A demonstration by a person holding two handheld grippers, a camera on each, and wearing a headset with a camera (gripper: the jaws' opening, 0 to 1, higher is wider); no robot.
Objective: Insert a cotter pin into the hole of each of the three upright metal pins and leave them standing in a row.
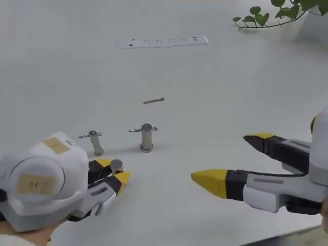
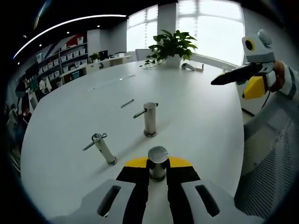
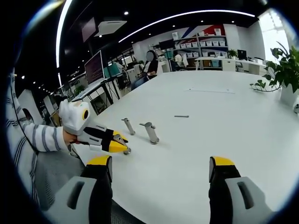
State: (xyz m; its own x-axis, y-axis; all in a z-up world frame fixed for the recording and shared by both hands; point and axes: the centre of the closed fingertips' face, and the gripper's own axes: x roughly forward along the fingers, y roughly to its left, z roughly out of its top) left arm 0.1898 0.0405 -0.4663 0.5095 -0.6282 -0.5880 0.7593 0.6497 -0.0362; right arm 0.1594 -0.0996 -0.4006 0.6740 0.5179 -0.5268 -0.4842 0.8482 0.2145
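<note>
L gripper (image 1: 115, 170) sits low at the near-left of the table (image 1: 205, 77), its yellow-tipped jaws closed narrow around the held metal pin (image 2: 158, 156). The pin's round head pokes up just above the jaw tips; in the left gripper view the shaft runs down betw. the two black jaws. Can't tell whether its base touches the table.

R gripper (image 1: 233, 159) hangs at the near-right, well apart from the pins, jaws spread wide w/ nothing betw. them.

Beyond the L gripper two more pins stand upright on the table. The left metal pin (image 1: 96, 142) leans a little, w/ the left cotter pin (image 1: 84, 136) sticking out sideways near its top. The right metal pin (image 1: 147, 137) is just to its right, w/ the right cotter pin (image 1: 136, 130) through it near the top, also pointing left.

The loose cotter pin (image 1: 154, 101) lies flat on the table farther back, apart from all three pins.

At the far edge: a white power strip (image 1: 163, 42), and a leafy plant (image 1: 266, 15) at the far-right corner. In the right gripper view a striped sleeve (image 3: 39, 137) shows behind the L gripper
</note>
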